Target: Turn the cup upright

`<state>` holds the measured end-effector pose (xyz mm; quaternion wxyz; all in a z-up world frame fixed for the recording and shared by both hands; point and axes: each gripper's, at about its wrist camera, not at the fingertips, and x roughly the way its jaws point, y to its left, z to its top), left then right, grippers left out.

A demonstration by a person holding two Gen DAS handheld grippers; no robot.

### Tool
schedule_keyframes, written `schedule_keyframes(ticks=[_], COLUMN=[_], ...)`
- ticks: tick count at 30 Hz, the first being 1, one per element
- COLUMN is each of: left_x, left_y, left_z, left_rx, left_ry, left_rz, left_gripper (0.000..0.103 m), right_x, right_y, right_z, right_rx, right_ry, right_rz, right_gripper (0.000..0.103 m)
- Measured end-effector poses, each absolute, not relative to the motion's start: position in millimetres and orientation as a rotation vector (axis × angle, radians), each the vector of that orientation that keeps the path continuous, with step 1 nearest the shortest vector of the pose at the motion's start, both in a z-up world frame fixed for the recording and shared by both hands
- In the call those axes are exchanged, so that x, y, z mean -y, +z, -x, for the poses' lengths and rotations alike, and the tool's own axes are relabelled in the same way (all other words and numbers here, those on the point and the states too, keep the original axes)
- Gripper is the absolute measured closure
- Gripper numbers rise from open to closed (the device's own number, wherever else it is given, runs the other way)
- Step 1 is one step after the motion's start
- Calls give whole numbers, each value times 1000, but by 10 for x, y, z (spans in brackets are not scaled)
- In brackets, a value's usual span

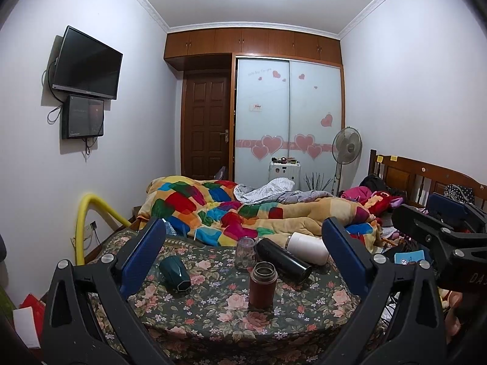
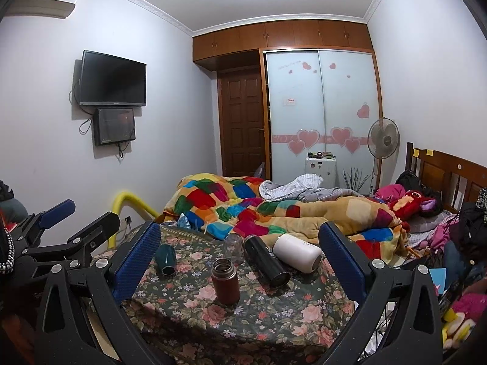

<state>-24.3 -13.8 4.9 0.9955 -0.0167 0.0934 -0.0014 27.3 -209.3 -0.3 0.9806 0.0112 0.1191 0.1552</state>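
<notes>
Several cups lie or stand on a floral cloth [image 1: 213, 313] [image 2: 188, 310]. A brown flask [image 1: 262, 286] [image 2: 225, 281] stands upright with its mouth open. A dark green cup [image 1: 175, 273] [image 2: 165, 259], a black flask [image 1: 283, 260] [image 2: 266, 261] and a white cup [image 1: 307, 248] [image 2: 296, 252] lie on their sides. A clear glass [image 1: 244, 251] [image 2: 232, 248] stands mouth down. My left gripper [image 1: 243, 252] is open and empty, short of the cups. My right gripper [image 2: 240, 249] is open and empty too, and shows at the right edge of the left wrist view [image 1: 438, 231].
A bed with a patchwork quilt [image 1: 231, 210] [image 2: 258, 210] lies behind the cloth. A yellow padded rail [image 1: 88, 216] [image 2: 131, 203] stands at the left. A fan [image 1: 345, 149], wardrobe [image 1: 289, 115] and headboard [image 1: 420, 176] are farther back. Clutter lies at the right [image 2: 456, 237].
</notes>
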Motion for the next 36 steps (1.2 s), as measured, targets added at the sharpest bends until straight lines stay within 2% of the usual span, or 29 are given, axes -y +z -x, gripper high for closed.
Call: schedule_keyframes(ticks=[36], left_x=[156], left_y=[60], left_z=[221], left_rx=[-193], left_ry=[-10], left_rz=[46], left_gripper=[0], right_x=[2102], right_y=[14], right_z=[-284], right_rx=[-246], right_ry=[315], right_rz=[-15], right_gripper=[0])
